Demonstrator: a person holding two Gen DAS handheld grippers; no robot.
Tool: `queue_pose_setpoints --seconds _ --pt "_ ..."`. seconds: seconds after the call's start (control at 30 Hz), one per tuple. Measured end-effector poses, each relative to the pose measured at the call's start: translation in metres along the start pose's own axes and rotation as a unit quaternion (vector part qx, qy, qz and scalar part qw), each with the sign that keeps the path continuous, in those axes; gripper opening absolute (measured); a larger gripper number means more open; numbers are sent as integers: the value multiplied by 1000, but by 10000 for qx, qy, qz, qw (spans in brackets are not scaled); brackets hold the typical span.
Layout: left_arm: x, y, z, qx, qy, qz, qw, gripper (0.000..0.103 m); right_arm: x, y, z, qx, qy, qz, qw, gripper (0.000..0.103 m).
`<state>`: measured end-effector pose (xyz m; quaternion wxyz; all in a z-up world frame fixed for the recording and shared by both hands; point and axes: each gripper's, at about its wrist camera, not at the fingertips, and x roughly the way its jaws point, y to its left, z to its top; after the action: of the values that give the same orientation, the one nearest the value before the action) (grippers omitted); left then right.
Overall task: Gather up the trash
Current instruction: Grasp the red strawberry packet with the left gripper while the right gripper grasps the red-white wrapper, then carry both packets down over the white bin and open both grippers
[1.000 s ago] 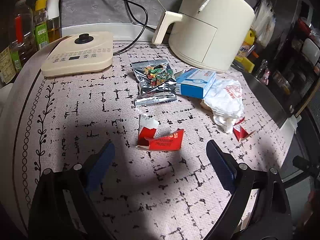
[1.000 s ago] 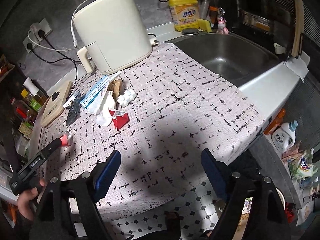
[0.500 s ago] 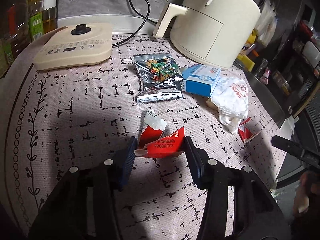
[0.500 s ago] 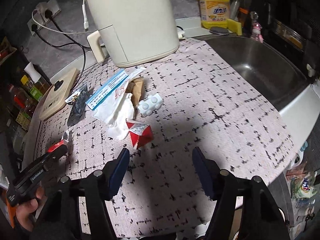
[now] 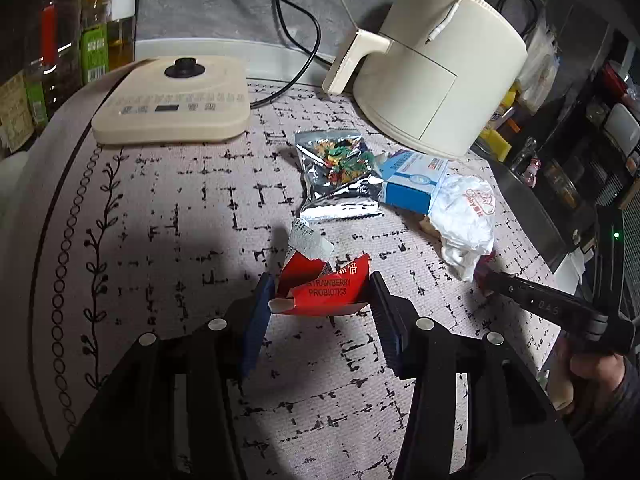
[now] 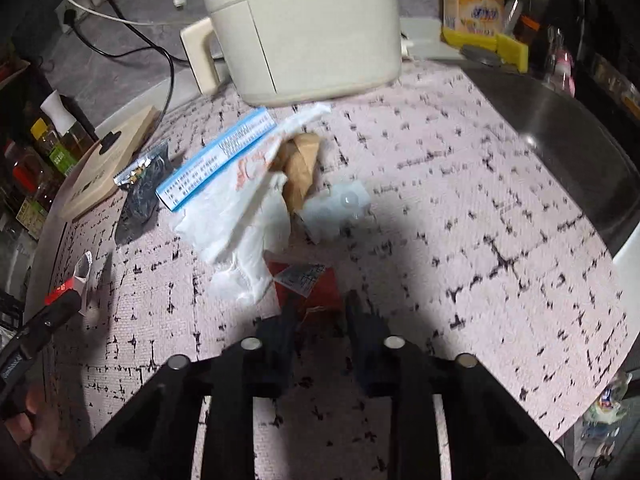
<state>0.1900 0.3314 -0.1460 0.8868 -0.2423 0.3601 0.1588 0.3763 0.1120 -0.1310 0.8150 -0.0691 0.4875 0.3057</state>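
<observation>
A torn red carton printed "Strawberry Probiotics" lies on the patterned mat, and my left gripper is shut on it, pads against both sides. A smaller red carton lies by a crumpled white plastic bag. My right gripper straddles it with its jaws closing, and the fingers press its sides. More trash lies behind: a foil snack bag, a blue box, brown paper and a clear blister pack. In the left wrist view the right gripper reaches in from the right.
A cream air fryer stands at the back, with a flat cream cooker base to its left and cables behind. Bottles line the far left. A steel sink and a yellow detergent bottle are on the right.
My left gripper narrowed from wide open onto the red carton and has held there. My right gripper moved forward and down to the small red carton, its jaws narrowing around it.
</observation>
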Motion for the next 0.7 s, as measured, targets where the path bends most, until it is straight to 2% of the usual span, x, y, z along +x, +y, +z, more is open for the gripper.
queue_pose_setpoints --seconds 0.07,0.1,0.27,0.5,0.7 --pt "-3 -4 4 37 -29 29 10000 48 -1 0 0 7 -23 44 10000 17" --pt "-6 -8 5 63 -63 34 10000 48 -2 -1 0 26 -23 68 10000 8" --pt "-15 -30 4 156 -180 -2 9997 48 -28 -12 -12 19 -104 169 9998 7" --pt "-26 -73 -21 147 -137 -152 9997 48 -82 -61 -36 314 -394 214 9985 7" --pt "-45 -130 -38 582 -161 -410 9973 48 -134 -108 -68 702 -661 174 9952 7"
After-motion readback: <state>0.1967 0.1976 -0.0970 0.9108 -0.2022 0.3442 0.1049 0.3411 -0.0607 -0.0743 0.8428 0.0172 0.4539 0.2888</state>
